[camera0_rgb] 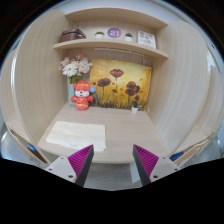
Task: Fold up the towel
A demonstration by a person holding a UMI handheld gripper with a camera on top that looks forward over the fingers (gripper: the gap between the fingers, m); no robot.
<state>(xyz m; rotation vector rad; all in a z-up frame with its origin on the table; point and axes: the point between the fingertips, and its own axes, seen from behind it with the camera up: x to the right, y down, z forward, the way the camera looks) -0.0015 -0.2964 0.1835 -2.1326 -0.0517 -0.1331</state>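
Note:
A pale cream towel (75,135) lies flat on the light wooden desk (125,135), to the left and just beyond my fingers. My gripper (113,165) is open and empty above the desk's near edge, with its magenta pads (82,160) spread wide apart. The towel sits ahead of the left finger, not between the fingers.
A red and white toy figure (82,96) stands behind the towel. A vase of flowers (74,68) is behind it. A poppy painting (121,86) leans on the back wall. A shelf (110,43) above carries small items. Side walls enclose the desk.

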